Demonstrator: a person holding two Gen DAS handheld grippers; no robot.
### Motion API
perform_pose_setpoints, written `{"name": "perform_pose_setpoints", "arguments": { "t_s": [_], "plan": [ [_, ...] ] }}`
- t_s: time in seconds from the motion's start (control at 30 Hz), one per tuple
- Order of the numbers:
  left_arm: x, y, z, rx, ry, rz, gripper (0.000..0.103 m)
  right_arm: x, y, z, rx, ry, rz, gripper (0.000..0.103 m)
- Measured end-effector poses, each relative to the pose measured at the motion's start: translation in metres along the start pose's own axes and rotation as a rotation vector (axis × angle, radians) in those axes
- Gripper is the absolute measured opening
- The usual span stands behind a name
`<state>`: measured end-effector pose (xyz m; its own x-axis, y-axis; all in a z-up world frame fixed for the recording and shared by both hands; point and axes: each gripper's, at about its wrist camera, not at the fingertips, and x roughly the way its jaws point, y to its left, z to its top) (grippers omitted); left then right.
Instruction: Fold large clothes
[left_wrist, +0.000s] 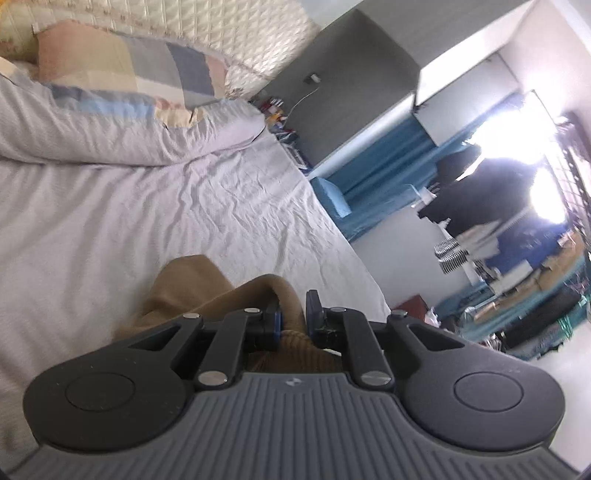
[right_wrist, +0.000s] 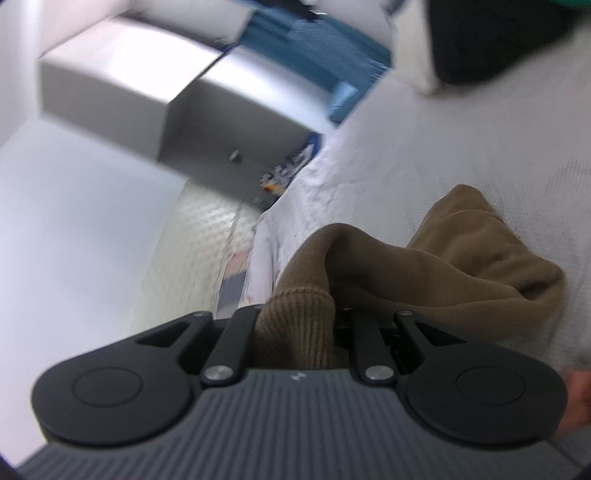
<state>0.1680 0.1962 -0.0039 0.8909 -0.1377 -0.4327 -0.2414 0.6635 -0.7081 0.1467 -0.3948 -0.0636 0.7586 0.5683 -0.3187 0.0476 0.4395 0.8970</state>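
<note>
1. We are clamping the left tool (left_wrist: 293, 317) on the brown garment (left_wrist: 192, 291); the right tool (right_wrist: 295, 325) is pinching its ribbed hem (right_wrist: 295, 325).
2. Garment is hanging bunched over the bed (left_wrist: 147, 206); no fold showing, folding mostly left.

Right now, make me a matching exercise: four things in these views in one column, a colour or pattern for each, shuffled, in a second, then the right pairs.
Things:
1. garment held in the left gripper and the right gripper
2. bed sheet
3. pillow
4. curtain

Colours:
A. blue
B. pastel patchwork
C. brown
D. pale, wrinkled

Pairs: 1-C, 2-D, 3-B, 4-A
</note>
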Motion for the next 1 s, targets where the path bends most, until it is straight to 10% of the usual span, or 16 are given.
{"name": "perform_pose_setpoints", "arguments": {
  "t_s": [0.53,1.0],
  "plan": [
    [0.239,0.047,-0.004,0.047,0.082,0.12,0.02,0.181,-0.099,0.042,0.219,0.009,-0.182,0.017],
    [0.313,0.094,0.003,-0.087,0.233,0.147,0.022,0.245,-0.101,0.053,0.043,0.047,-0.278,0.017]
  ]
}}
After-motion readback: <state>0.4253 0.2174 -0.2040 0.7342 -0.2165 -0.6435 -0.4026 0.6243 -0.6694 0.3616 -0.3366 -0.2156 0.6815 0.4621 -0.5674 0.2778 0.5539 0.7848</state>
